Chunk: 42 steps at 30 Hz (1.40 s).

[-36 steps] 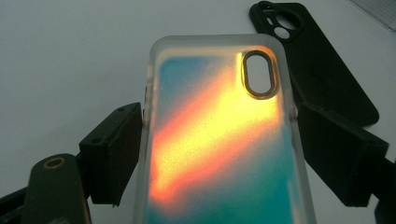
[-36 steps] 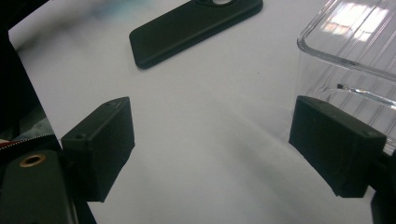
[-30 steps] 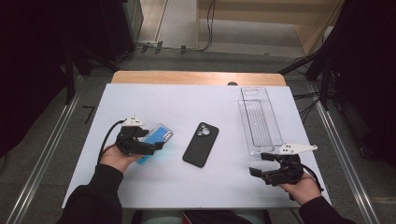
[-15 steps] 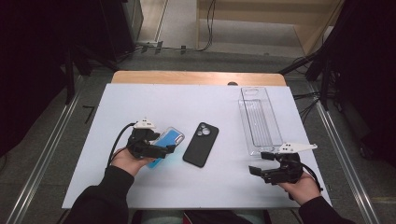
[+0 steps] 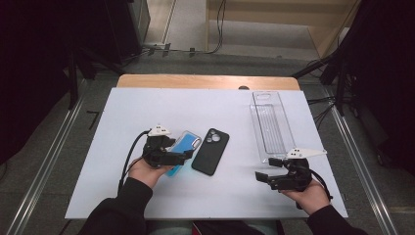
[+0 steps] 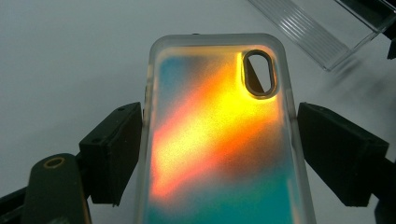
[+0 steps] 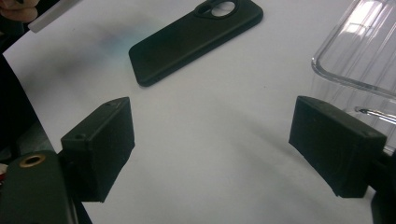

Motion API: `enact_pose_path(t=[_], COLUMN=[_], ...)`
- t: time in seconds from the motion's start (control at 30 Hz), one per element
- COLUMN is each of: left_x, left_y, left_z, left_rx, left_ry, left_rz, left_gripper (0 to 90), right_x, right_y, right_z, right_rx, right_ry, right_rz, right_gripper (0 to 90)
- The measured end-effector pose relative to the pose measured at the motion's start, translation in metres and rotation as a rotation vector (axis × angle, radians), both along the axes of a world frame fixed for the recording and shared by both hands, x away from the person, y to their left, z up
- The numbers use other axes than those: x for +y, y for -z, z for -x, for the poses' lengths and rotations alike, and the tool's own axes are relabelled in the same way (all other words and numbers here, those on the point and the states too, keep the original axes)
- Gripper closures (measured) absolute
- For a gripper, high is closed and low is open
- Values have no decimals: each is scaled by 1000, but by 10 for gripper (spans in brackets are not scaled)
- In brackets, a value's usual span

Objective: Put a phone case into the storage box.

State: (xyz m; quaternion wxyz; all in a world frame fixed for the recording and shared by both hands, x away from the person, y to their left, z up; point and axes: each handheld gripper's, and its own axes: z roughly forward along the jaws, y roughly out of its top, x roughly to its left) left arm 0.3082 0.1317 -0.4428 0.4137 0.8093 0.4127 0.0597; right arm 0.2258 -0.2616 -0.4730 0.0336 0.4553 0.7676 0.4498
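White table [image 5: 147, 112], case's [image 6: 219, 140] orange sheen.

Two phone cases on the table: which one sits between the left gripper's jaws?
The blue iridescent case, translucent-rimmed, in the left gripper; the black case lies free beside it.

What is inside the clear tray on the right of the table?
Through the clear tray only its ribbed bottom and the white table underneath are visible; nothing lies in it. The tray's near end is partly covered by the right tongs' grey plate, so that corner stays unchecked.
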Motion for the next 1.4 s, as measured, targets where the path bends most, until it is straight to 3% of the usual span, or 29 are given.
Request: enact_pose_path(t=[0.4,0.5,0.7,0.77,0.93,1.13,1.2,1.4], left_x=[-15,-18,-24,-27,-32,-38,-38,-42], left_y=[4,5,10,12,16,17,18,21], left_z=[8,11,11,12,19,25,27,30], left_rx=[-60,-92,-35,-40,-103,-173,-197,-213], left_ry=[-57,-90,-96,-101,-136,-150,-155,-161], left_rz=[47,66,141,147,166,177,202,208], left_gripper=[174,174,174,174,174,174,174,174], right_x=[12,16,25,29,40,51,54,62], right_y=[-9,-12,-18,-20,-23,-28,-31,-40], right_z=[-3,-5,-8,-10,-13,-21,-24,-33], right_rx=[18,18,13,14,2,18,21,20], right_ry=[23,35,54,54,56,52,56,73], right_rz=[-25,-33,-41,-48,-26,-57,-69,-78], right_gripper=[123,123,123,123,123,123,123,123])
